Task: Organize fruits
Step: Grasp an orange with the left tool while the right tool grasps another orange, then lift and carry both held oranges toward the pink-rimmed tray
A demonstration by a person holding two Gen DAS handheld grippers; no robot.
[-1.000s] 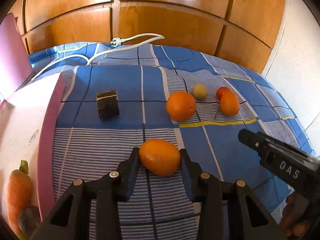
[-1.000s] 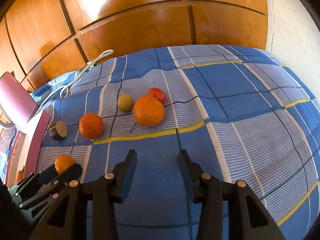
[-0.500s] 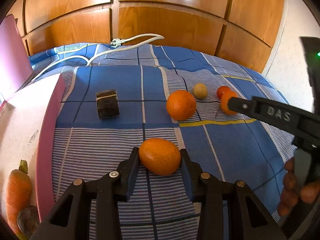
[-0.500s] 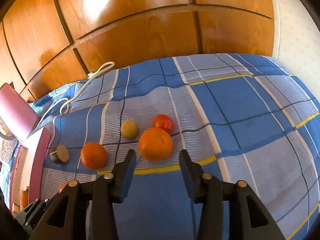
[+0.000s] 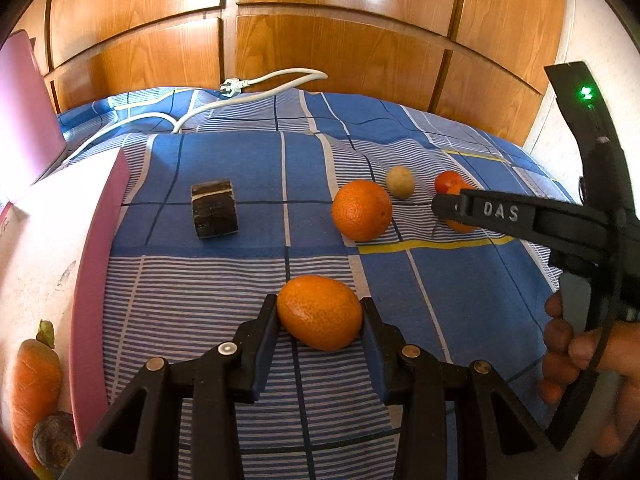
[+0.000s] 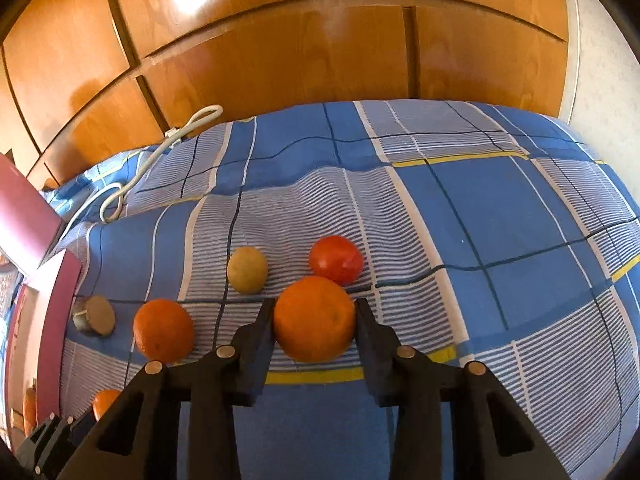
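Observation:
My left gripper is shut on a small oval orange resting on the blue checked bedcover. My right gripper has its jaws closing on a larger orange, and both pads touch its sides. Behind that orange lie a red tomato and a yellowish round fruit. Another orange sits to the left, apart from both grippers. In the left wrist view the right gripper's finger covers most of the orange it holds.
A dark short cylinder lies on the cover near a pink-rimmed box holding a carrot. A white power cable runs along the back by the wooden panels. A person's hand grips the right gripper's handle.
The right gripper has moved forward over the cover to the larger orange, and its fingers now stand on both sides of it. The left gripper and its small orange have kept still.

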